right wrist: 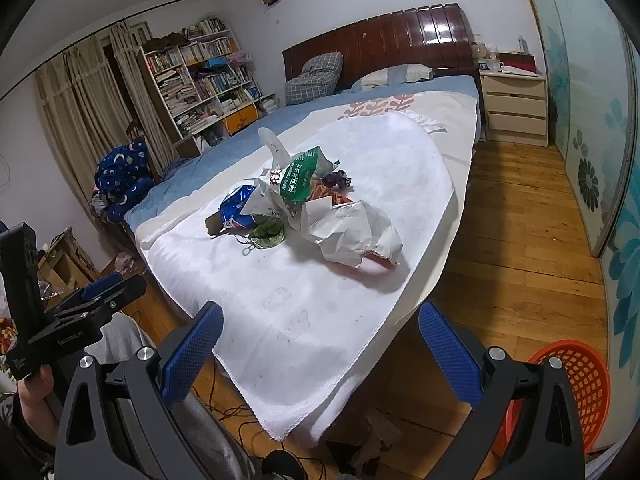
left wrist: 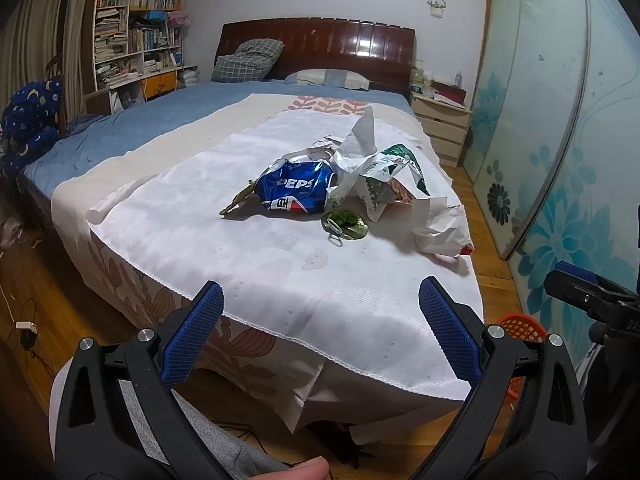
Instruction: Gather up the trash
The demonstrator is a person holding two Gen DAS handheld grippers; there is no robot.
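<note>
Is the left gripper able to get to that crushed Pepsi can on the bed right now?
Probably yes. The left gripper is open and empty, and only bare white cloth lies between it and the Pepsi can.

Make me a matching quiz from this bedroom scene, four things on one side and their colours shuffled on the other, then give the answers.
Things:
1. Crushed Pepsi can
2. Laundry-style basket on the floor
3. Headboard
4. Crumpled paper

Colours:
A. Dark reddish brown
B. White
C. Blue
D. Orange

Pairs: 1-C, 2-D, 3-A, 4-B
</note>
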